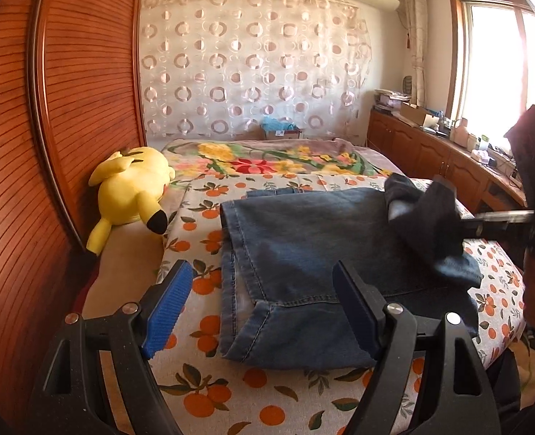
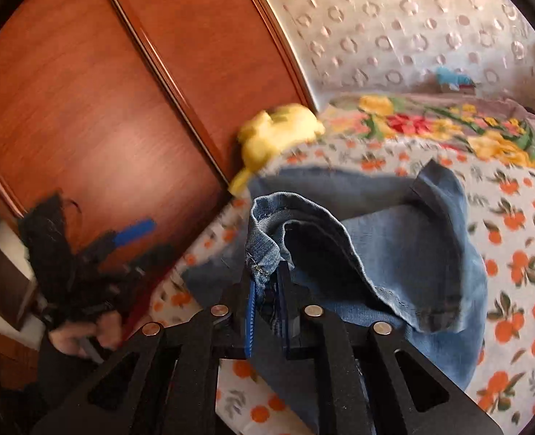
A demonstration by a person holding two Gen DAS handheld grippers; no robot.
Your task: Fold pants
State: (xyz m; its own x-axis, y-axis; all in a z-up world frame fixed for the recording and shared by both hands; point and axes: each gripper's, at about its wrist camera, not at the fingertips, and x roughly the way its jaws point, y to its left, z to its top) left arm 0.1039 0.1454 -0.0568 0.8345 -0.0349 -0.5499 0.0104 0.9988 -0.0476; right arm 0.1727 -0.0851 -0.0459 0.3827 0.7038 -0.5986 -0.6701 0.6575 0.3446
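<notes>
The dark blue denim pants lie folded flat on the white bedsheet printed with oranges, their hem end nearest the left gripper. That gripper hovers above the hem with its blue ribbed pads spread wide, one to each side of the leg and touching nothing.

On the far side of the pants from it, the right gripper is clamped on a bunched hem edge of the denim, lifting a fold of cloth clear of the rest, so that the paler inside of the leg hangs open just beyond the pads.

A yellow plush toy with black-tipped ears lies beside the pants, against the reddish slatted wooden wardrobe. Beyond the pants is a floral blanket, then a sheer curtain patterned with circles.

In the left wrist view the raised cloth and the dark body of the right gripper cover the far corner of the pants. The right wrist view is motion-blurred; there the left gripper is only a dark smear with a blue streak.
</notes>
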